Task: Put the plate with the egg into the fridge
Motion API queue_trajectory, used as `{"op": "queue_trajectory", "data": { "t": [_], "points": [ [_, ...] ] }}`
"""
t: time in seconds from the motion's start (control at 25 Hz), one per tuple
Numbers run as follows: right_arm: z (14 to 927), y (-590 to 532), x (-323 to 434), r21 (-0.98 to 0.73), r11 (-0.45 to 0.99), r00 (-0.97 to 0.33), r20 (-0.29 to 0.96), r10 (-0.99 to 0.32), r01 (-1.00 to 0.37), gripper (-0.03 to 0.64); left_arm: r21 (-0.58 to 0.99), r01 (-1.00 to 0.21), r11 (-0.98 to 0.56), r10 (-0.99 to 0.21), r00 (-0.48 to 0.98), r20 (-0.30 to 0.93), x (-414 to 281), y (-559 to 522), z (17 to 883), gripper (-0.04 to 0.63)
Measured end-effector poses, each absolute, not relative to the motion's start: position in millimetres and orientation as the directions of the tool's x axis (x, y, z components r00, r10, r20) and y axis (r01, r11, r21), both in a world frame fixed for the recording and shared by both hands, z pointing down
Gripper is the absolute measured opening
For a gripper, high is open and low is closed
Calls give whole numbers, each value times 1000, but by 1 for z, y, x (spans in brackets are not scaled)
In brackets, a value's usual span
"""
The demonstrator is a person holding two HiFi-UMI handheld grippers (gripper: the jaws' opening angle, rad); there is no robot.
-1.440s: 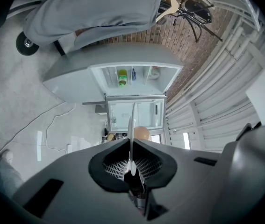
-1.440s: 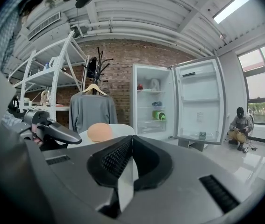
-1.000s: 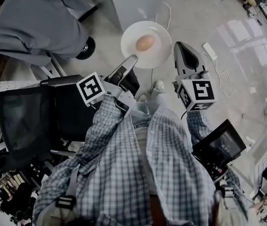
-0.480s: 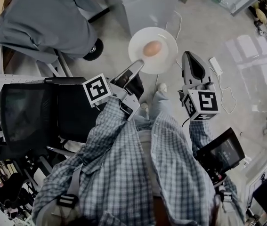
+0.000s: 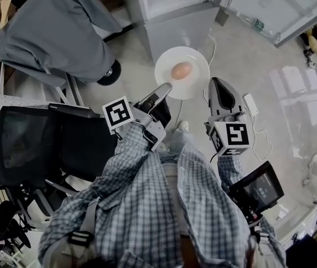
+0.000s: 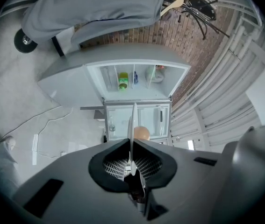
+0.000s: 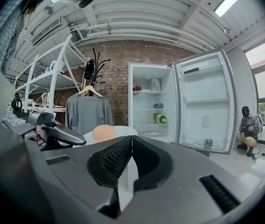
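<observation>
Where the plate is held: the plate [image 5: 194, 60] hangs in the air in front of the fridge [image 5: 172, 21], outside it and short of the open compartment. In the right gripper view it lies about level.
Egg: the egg [image 5: 181, 70] rests near the middle of the plate, so it too is outside the fridge.
Left gripper: the left gripper [image 5: 164, 88] has its jaws clamped on the plate's rim, at the edge farthest from the fridge. In its own view the rim runs edge-on between the two jaws, with the fridge straight ahead beyond it.
Right gripper: the right gripper [image 5: 214, 82] has its jaws closed tip to tip with nothing between them. It sits just beside the plate's rim, on the side toward the fridge door [image 5: 281, 7]; whether it touches the rim cannot be told.
Fridge door: swung wide open, standing off the fridge on the person's right.
Shelves: a green bottle [image 7: 160, 119] lies on a lower shelf inside the fridge. The few small items on the shelves above it are too small to name.
Grey garment: the grey garment [image 5: 52, 27] hangs on a hanger beside the fridge, on the side away from the door.
Brick wall: the brick wall [image 7: 118, 59] stands behind the fridge.
Power strip: the white power strip [image 5: 251, 105] with its cable lies on the floor in front of the fridge, toward the door side.
Person: a person [image 7: 247, 125] sits low beyond the outer edge of the fridge door.
</observation>
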State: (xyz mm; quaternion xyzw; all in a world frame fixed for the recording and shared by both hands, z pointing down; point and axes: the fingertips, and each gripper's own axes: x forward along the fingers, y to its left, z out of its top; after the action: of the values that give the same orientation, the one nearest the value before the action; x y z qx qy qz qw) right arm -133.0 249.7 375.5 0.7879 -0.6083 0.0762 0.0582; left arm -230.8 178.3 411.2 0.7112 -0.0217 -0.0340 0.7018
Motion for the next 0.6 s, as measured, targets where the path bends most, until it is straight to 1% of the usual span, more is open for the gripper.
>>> {"op": "queue_trajectory", "data": {
  "t": [0.6],
  "points": [
    [372, 235, -33, -37, -223, 214, 163, -963, -974, 6, 999, 8, -42, -140, 990, -14, -140, 161, 401, 18]
  ]
}}
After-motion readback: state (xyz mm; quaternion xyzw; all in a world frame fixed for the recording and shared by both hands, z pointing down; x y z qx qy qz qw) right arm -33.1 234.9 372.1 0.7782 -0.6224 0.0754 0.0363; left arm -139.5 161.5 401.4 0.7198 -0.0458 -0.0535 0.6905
